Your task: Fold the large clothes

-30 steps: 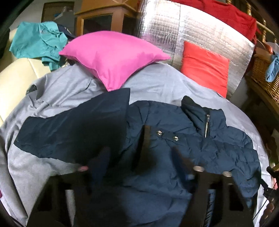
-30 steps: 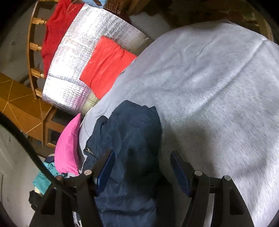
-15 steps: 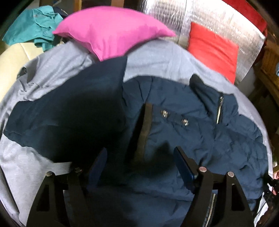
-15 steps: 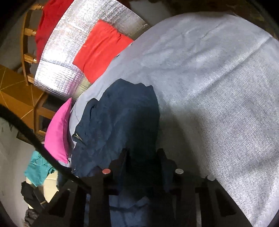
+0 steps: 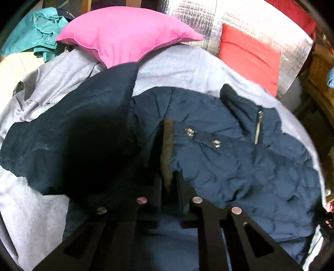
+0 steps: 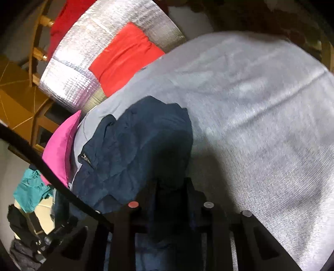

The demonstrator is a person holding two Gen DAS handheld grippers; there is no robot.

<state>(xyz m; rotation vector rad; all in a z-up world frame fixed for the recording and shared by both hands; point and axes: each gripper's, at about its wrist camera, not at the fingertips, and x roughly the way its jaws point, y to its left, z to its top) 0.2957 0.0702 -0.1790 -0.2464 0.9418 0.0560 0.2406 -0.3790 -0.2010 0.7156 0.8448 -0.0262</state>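
A navy padded jacket (image 5: 240,162) with two metal snaps and a zipper lies spread on a grey sheet (image 5: 183,68). One dark sleeve (image 5: 79,133) stretches to the left. My left gripper (image 5: 170,183) is shut on the jacket's front edge beside a brown placket strip (image 5: 167,150). In the right wrist view my right gripper (image 6: 172,185) is shut on a bunched fold of the same jacket (image 6: 137,150), at the jacket's edge on the grey sheet (image 6: 261,116).
A pink pillow (image 5: 125,35) and a red cushion (image 5: 250,56) lie at the far side against a silver foil panel (image 5: 240,18). A teal garment (image 5: 35,35) sits at the far left. A wicker basket (image 5: 321,70) and wooden furniture stand at the right.
Both grippers were open a second ago. The right one shut on the jacket's fold half a second ago; the left one has now shut on the front edge after moving lower and closer.
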